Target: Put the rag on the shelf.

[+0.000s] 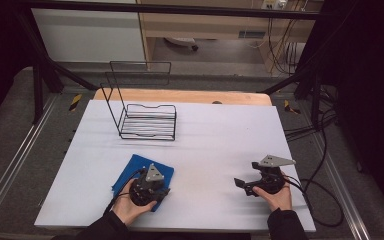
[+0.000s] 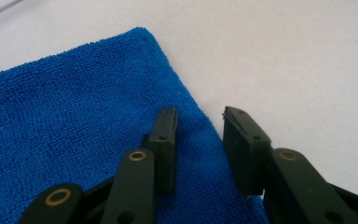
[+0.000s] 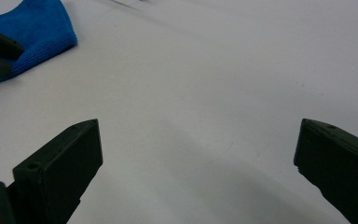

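Covering most of the wooden table (image 1: 260, 98) is a big white mat (image 1: 215, 145), and it has no words on it. A black wire rack (image 1: 145, 117) stands near the mat's far left corner, with no label to read. A blue cloth (image 1: 132, 170) lies flat near the mat's front edge, left of the middle. It is soft and fuzzy and shows no tag or writing. The left gripper (image 2: 199, 135) sits on the cloth's right edge. One jaw is over the cloth and one is over the mat, with a gap between them, so nothing is pinched. The right gripper (image 1: 243, 184) rests near the mat's front right corner, with its jaws spread wide and nothing in them.
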`<state>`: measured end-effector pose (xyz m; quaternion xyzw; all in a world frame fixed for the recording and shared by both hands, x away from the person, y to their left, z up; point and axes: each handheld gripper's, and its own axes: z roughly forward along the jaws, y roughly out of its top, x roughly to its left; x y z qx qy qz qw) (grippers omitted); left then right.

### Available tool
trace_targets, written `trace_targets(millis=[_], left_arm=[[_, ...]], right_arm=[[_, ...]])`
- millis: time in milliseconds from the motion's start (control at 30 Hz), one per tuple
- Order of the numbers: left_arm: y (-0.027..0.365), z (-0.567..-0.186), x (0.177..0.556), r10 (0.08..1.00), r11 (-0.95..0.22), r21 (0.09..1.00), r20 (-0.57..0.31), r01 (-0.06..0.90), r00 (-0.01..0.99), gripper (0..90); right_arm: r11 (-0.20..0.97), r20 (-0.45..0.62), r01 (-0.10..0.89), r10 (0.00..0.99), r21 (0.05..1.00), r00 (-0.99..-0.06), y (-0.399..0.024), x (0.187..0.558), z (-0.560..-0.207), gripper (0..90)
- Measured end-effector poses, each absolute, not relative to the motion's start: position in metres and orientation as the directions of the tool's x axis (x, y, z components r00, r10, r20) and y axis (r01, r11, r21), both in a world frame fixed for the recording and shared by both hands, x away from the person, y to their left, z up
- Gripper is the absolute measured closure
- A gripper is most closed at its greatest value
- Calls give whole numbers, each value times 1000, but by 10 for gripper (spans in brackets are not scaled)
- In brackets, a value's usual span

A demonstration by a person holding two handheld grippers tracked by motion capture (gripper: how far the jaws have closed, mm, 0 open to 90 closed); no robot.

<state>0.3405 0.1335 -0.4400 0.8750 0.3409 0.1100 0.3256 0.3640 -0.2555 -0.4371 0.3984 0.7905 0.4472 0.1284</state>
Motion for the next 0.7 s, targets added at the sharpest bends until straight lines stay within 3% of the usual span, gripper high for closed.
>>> trace_targets(millis=[133, 433, 600, 700], left_arm=[[134, -441, 341, 682, -540, 647, -38, 538, 730, 677], [134, -441, 343, 704, -536, 636, -27, 556, 710, 853], [135, -440, 345, 699, -534, 635, -41, 559, 714, 880], [139, -438, 347, 696, -504, 643, -92, 576, 712, 884]], right_arm=[[285, 151, 511, 742, 811, -653, -255, 365, -438, 15], [287, 152, 513, 740, 809, -655, -253, 365, -438, 16], [286, 153, 511, 740, 810, -655, -253, 365, -437, 15], [284, 154, 510, 739, 812, -656, -253, 365, -437, 16]])
